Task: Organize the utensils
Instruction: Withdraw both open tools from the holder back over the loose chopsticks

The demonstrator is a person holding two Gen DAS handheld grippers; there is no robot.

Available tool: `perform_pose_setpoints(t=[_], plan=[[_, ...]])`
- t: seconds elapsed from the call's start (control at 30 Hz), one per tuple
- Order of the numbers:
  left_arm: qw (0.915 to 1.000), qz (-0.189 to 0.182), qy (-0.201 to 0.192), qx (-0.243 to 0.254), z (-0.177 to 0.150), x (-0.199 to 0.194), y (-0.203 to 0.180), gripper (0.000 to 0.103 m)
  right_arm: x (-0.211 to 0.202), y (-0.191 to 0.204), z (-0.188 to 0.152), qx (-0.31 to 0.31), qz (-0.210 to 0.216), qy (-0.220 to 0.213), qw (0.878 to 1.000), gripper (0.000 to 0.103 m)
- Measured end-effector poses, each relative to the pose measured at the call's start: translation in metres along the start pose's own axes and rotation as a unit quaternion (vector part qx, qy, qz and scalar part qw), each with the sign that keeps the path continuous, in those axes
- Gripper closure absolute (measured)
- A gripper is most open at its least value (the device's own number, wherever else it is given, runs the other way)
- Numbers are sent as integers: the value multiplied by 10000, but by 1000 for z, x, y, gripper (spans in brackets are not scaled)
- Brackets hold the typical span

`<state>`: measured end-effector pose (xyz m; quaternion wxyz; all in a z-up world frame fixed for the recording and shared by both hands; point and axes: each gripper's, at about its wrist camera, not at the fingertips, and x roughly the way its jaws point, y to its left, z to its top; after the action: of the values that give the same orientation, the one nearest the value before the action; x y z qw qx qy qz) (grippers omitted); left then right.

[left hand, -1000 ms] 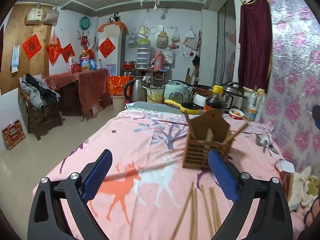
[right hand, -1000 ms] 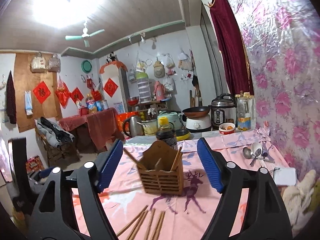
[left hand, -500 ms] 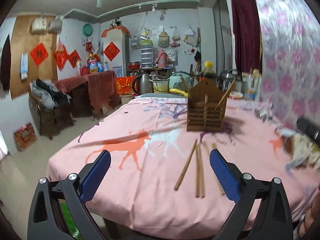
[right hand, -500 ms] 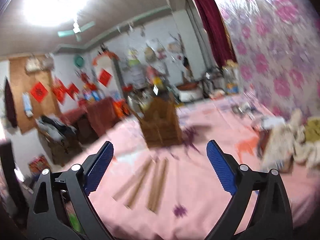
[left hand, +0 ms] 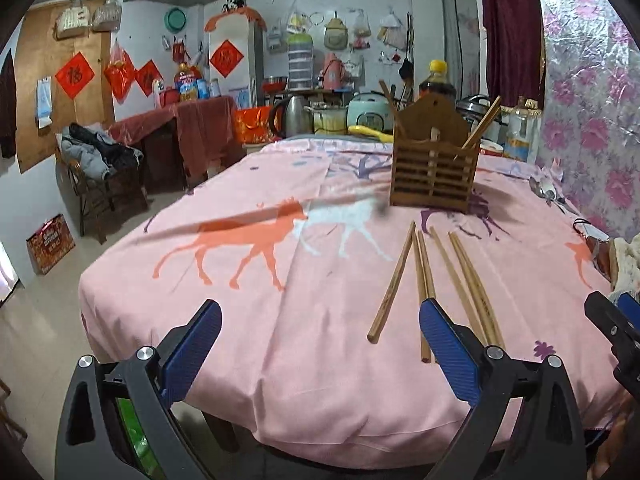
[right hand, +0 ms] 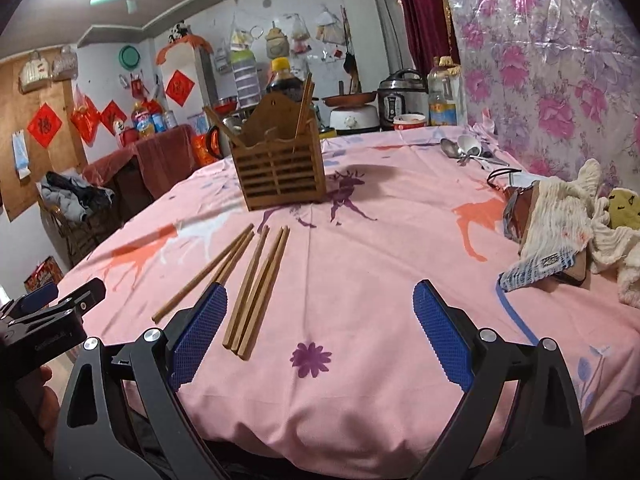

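Left gripper [left hand: 320,344] spread wide, nothing between pads; right gripper [right hand: 320,332] likewise wide and empty, jaws just opened further; loose chopsticks [right hand: 256,280] flat on pink tablecloth [right hand: 380,248], just ahead of both; wooden holder [right hand: 280,172] upright farther back, few chopsticks leaning inside; spoons [right hand: 464,148] near floral wall.

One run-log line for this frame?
left tool open | right tool open | chopsticks loose on tablecloth | holder beyond

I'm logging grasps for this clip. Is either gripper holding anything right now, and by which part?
Nothing is held. The left gripper and right gripper are both open and empty; the chopsticks lie loose on the tablecloth.
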<state>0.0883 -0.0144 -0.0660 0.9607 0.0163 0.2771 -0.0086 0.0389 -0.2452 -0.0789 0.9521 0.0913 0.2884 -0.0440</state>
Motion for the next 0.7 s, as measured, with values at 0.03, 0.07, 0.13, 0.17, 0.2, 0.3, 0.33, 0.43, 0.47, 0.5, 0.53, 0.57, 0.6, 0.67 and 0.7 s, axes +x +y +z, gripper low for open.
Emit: perform_pose_setpoints(t=[0.03, 0.07, 0.13, 0.17, 0.2, 0.3, 0.33, 0.43, 0.47, 0.5, 0.53, 0.57, 0.6, 0.67, 0.7], plan=[[10000, 9, 26, 6, -1, 3, 1, 6, 1, 1, -1, -22, 2, 10, 10000, 12], [10000, 9, 50, 8, -3, 6, 1, 6, 2, 1, -1, -45, 3, 17, 10000, 12], [9998, 7, 184, -11, -6, 15, 3, 6, 5, 1, -4, -127, -37, 11, 9999, 12], [9996, 13, 270, -38, -7, 20, 5, 6, 7, 1, -5, -167, -60, 8, 9998, 12], [9992, 18, 377, -96, -9, 26, 8, 6, 8, 1, -6, -200, -75, 0, 9998, 12], [9981, 84, 559, -241, -14, 39, 18, 6, 10, 7, -15, -649, -299, -195, 9973, 12], [9976, 136, 620, -281, -15, 44, 21, 6, 12, 11, -19, -870, -342, -197, 9954, 13], [9962, 115, 791, -352, -19, 54, 26, 6, 17, 23, -25, -1158, -146, -89, 9931, 13], [9959, 100, 821, -357, -20, 56, 27, 6, 17, 24, -25, -1216, -113, -86, 9925, 13], [9958, 93, 834, -354, -21, 57, 27, 6, 18, 27, -27, -1298, -48, -66, 9915, 13], [9958, 83, 846, -342, -22, 57, 27, 6, 19, 29, -28, -1345, 10, -24, 9909, 13], [9957, 68, 859, -328, -23, 58, 26, 6, 20, 31, -29, -1375, 41, 19, 9905, 13], [9957, 51, 872, -316, -24, 58, 26, 6, 23, 32, -30, -1409, 75, 95, 9899, 13], [9956, 36, 886, -301, -24, 58, 24, 6, 29, 34, -33, -1442, 143, 286, 9890, 13], [9956, 27, 889, -298, -24, 58, 24, 6, 33, 35, -35, -1448, 162, 393, 9885, 13]])
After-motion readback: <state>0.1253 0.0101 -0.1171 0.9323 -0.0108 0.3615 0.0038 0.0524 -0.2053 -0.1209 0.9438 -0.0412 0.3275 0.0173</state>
